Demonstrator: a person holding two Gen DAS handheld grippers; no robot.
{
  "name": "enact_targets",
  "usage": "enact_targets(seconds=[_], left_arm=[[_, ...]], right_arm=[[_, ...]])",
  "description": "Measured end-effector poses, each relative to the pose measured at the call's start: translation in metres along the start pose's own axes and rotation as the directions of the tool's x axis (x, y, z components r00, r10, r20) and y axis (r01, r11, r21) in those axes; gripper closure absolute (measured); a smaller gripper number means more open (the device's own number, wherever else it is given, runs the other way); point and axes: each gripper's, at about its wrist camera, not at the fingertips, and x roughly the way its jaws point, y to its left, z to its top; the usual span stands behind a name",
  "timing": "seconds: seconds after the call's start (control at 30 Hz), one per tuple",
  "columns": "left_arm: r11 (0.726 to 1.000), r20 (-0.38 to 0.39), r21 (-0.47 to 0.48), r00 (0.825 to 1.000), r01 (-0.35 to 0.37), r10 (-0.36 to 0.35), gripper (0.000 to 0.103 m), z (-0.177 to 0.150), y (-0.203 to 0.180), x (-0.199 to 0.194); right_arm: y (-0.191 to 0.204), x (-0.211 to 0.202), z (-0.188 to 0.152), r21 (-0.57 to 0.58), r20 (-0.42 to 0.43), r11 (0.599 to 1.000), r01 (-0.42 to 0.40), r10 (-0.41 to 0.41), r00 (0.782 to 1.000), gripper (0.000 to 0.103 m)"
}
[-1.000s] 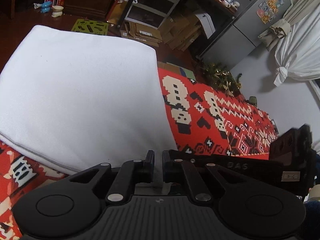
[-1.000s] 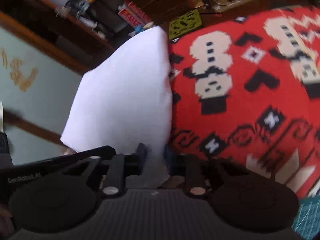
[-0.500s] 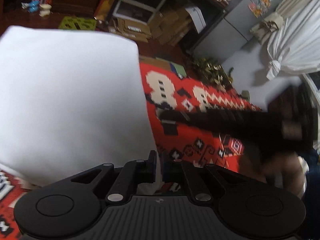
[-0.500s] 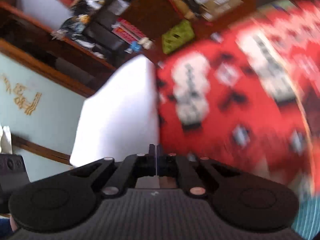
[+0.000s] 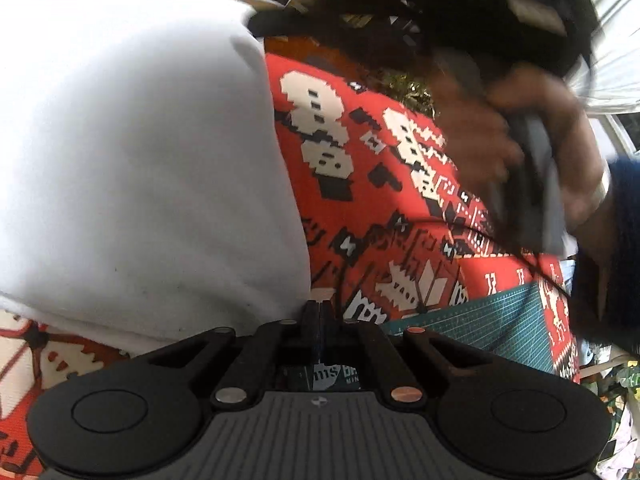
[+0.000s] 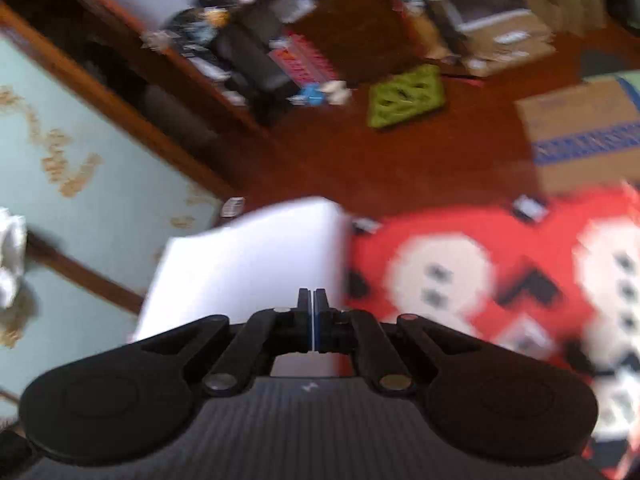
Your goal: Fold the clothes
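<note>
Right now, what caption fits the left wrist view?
Left tool shut at the edge of a white cloth on a red patterned blanket.

The left gripper (image 5: 319, 312) points steeply down, its jaws pressed together with nothing between them, just beside the near edge of the white cloth (image 5: 132, 152). The right gripper (image 6: 311, 300) is likewise closed and empty, its jaws having just finished closing, its tips over the same cloth's near edge. In the left wrist view the person's right hand (image 5: 520, 152) appears blurred, to the right of the cloth and above it, wrapped around its gripper's handle, a dark blue sleeve (image 5: 624, 240) at the wrist
</note>
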Motion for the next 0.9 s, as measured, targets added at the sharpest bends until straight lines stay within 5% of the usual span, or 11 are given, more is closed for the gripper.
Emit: enact_targets(seconds=[0.1, 0.27, 0.47, 0.6, 0.67, 0.83, 0.9], left_arm=[[1.0, 0.008, 0.002, 1.0, -0.004, 0.004, 0.101, -0.002, -0.001, 0.0], [1.0, 0.026, 0.009, 1.0, -0.009, 0.009, 0.102, -0.008, -0.004, -0.005], [1.0, 0.083, -0.009, 0.996, -0.03, 0.03, 0.097, -0.014, -0.006, -0.031], [0.997, 0.12, -0.01, 0.99, -0.071, 0.071, 0.092, -0.025, -0.009, -0.055], [0.996, 0.14, -0.015, 0.986, -0.093, 0.094, 0.071, -0.034, -0.011, -0.068], [0.989, 0.177, 0.007, 0.973, -0.15, 0.147, 0.049, -0.057, -0.02, -0.104], [0.985, 0.198, 0.014, 0.966, -0.174, 0.168, 0.041, -0.069, -0.025, -0.119]], right_arm=[[0.016, 0.026, 0.019, -0.077, -0.032, 0.997, -0.028, 0.026, 0.999, 0.101], [-0.007, 0.053, 0.044, -0.057, -0.001, 0.993, 0.102, -0.102, 0.995, 0.103], [-0.017, 0.023, 0.064, -0.023, 0.066, 0.985, 0.17, -0.168, 0.984, 0.098], [0.01, -0.019, 0.037, -0.102, 0.061, 0.973, 0.209, -0.204, 0.977, 0.094], [0.026, -0.043, 0.018, -0.152, 0.051, 0.96, 0.235, -0.23, 0.972, 0.088], [0.082, -0.078, -0.052, -0.25, 0.055, 0.917, 0.312, -0.308, 0.95, 0.069], [0.105, -0.095, -0.079, -0.269, 0.066, 0.903, 0.335, -0.33, 0.942, 0.054]])
